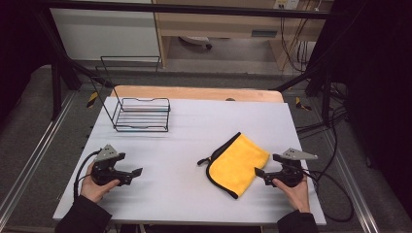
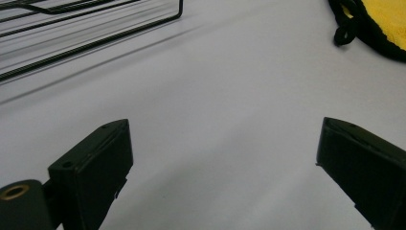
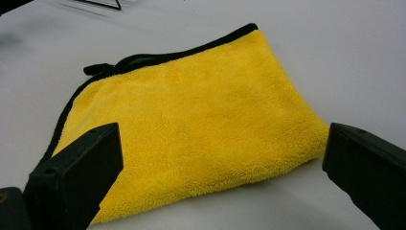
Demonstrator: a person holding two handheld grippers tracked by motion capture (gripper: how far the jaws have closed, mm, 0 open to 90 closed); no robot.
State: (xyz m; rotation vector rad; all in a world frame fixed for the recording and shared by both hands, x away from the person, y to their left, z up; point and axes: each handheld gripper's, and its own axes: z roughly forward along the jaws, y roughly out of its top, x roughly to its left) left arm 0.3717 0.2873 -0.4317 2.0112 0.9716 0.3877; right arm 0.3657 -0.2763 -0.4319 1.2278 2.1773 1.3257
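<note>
A folded yellow cloth (image 1: 236, 163) with black trim and a small black loop lies on the white table, right of centre. My right gripper (image 1: 260, 174) sits just beside its right edge, jaws wide open. In the right gripper view the cloth (image 3: 191, 124) lies flat ahead of the right gripper (image 3: 222, 167), and nothing is held. My left gripper (image 1: 137, 173) rests at the table's front left, open over bare table. The left gripper view has the left gripper (image 2: 225, 163) with spread jaws and a corner of the cloth (image 2: 383, 19) at the upper right.
A black wire basket (image 1: 142, 115) stands at the back left of the white table (image 1: 194, 136), and its wires (image 2: 72, 38) cross the upper left of the left gripper view. Cables trail off the table's right side. Black frame bars stand around the table.
</note>
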